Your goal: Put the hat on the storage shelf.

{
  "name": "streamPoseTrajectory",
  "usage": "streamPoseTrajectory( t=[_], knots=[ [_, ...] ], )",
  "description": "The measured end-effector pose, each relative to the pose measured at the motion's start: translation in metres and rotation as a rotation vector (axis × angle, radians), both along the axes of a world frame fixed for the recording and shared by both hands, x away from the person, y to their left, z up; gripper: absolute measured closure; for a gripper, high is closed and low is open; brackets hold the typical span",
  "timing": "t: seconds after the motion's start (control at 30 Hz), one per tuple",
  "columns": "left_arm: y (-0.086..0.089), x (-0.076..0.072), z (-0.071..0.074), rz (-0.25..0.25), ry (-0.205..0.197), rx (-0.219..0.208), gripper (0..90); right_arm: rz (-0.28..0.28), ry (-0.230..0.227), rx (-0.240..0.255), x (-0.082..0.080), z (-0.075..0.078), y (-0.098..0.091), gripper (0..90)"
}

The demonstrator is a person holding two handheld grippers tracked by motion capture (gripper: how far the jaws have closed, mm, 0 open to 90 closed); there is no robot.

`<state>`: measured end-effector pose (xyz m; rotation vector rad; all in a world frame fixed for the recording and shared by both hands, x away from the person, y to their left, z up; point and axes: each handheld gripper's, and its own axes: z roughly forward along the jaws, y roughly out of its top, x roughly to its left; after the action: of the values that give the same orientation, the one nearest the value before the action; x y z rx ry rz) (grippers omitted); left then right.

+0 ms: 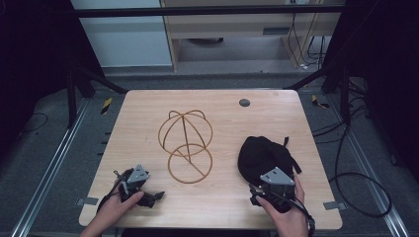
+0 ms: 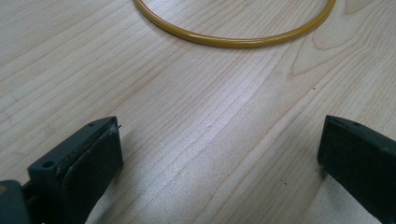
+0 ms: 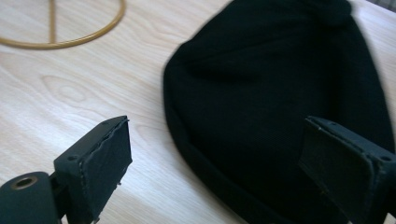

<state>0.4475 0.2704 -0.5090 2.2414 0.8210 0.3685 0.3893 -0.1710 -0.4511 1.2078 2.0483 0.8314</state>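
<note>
Both claws stand wide: our right claw [image 3: 212,172] hovers over the near edge of the black cap [image 3: 280,93], one jaw above the fabric and one over bare table [image 1: 148,106], nothing gripped. Our left claw [image 2: 219,163] idles near the wire stand [image 1: 187,145]. We judge we are at the reach for the cap; next we need to lower, pinch its rim, and carry it toward the stand.

Light wooden table [image 1: 148,106], lightly loaded.
A brass-coloured wire hat stand [image 1: 186,144] lies at its middle, a black cap [image 1: 262,155] just right of it.
</note>
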Motion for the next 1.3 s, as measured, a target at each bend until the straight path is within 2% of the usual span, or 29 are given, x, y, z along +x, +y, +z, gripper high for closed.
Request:
streamPoseTrajectory(
  t=[0.23,0.37,0.5,0.73,0.77,0.8,0.9,1.03,1.07,1.1,1.2,1.3],
  knots=[
    [0.0,0.0,0.0,0.002,0.0,-0.003,0.0,-0.058,-0.006,0.03,-0.008,0.004,-0.021,9.8],
    [0.0,0.0,0.0,0.002,0.001,-0.003,0.0,-0.089,0.019,0.034,-0.01,0.007,-0.031,9.4],
    [0.0,0.0,0.0,0.001,0.002,-0.002,0.0,-0.109,0.045,0.017,-0.006,0.011,-0.038,9.1],
    [0.0,0.0,0.0,0.002,0.001,-0.003,0.0,-0.055,0.136,-0.046,0.024,0.027,-0.036,10.9],
    [0.0,0.0,0.0,0.002,0.001,-0.003,0.0,-0.055,0.136,-0.046,0.024,0.027,-0.036,10.9],
    [0.0,0.0,0.0,0.002,0.002,-0.002,0.0,-0.037,0.158,-0.058,0.033,0.036,-0.035,11.6],
    [0.0,0.0,0.0,0.002,0.001,-0.003,0.0,-0.014,0.18,-0.074,0.044,0.047,-0.034,12.4],
    [0.0,0.0,0.0,0.002,0.001,-0.002,0.0,0.034,0.252,-0.097,0.059,0.058,-0.032,14.0],
    [0.0,0.0,0.0,0.002,0.001,-0.002,0.0,0.034,0.252,-0.097,0.059,0.058,-0.032,14.0],
    [0.0,0.0,0.0,0.002,0.001,-0.003,0.0,0.046,0.282,-0.104,0.064,0.062,-0.032,14.3],
    [0.0,0.0,0.0,0.002,0.002,-0.002,0.0,0.066,0.311,-0.107,0.072,0.066,-0.029,13.9],
    [0.0,0.0,0.0,0.002,0.001,-0.002,0.0,0.093,0.324,-0.142,0.077,0.069,-0.024,13.6]
  ],
)
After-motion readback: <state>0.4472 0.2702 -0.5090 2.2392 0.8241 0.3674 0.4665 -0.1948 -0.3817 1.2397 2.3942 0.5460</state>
